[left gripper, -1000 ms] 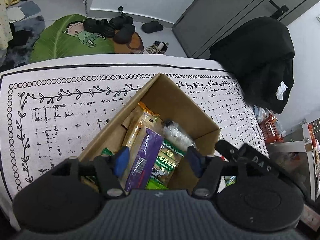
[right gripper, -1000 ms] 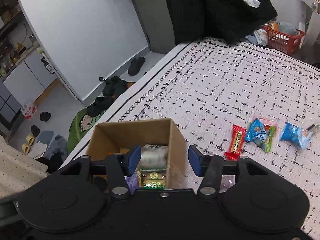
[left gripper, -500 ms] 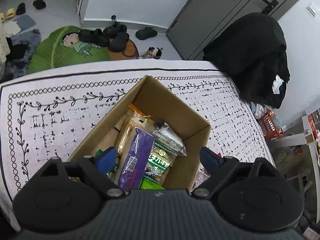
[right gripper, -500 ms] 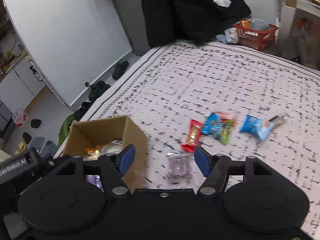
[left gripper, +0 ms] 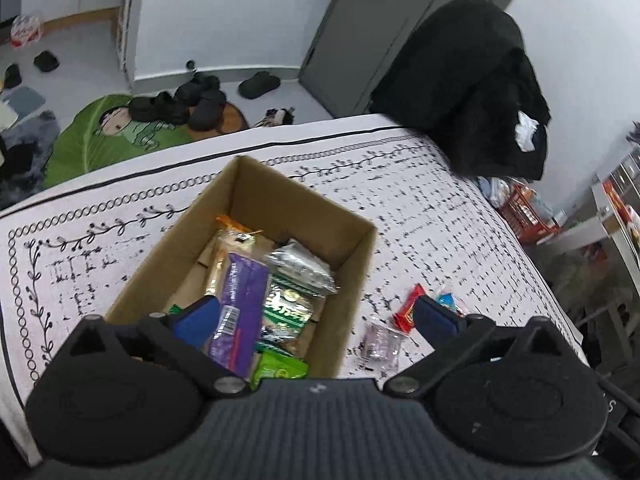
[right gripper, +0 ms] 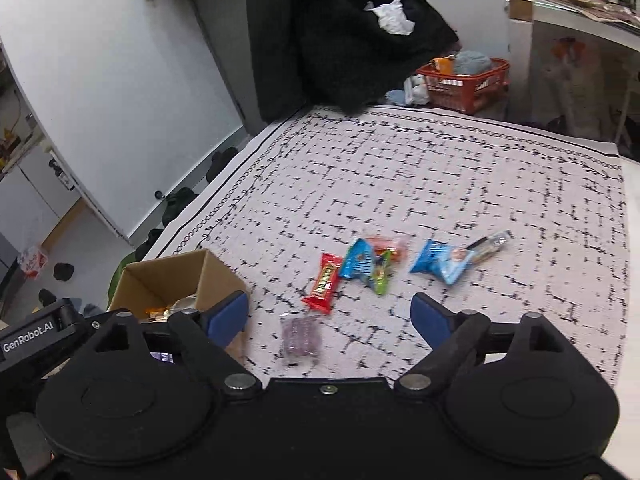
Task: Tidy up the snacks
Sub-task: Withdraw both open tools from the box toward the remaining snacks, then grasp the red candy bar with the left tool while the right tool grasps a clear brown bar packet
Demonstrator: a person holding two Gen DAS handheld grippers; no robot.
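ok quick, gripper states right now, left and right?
Left gripper: open, holding nothing, over the cardboard box.
Right gripper: open, holding nothing, above the purple packet.

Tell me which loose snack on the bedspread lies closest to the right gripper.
The small purple packet, just in front of the open right gripper and beside the cardboard box. The red bar and the blue packets lie farther out.

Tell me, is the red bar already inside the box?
No, the red bar lies on the cloth, outside the box.
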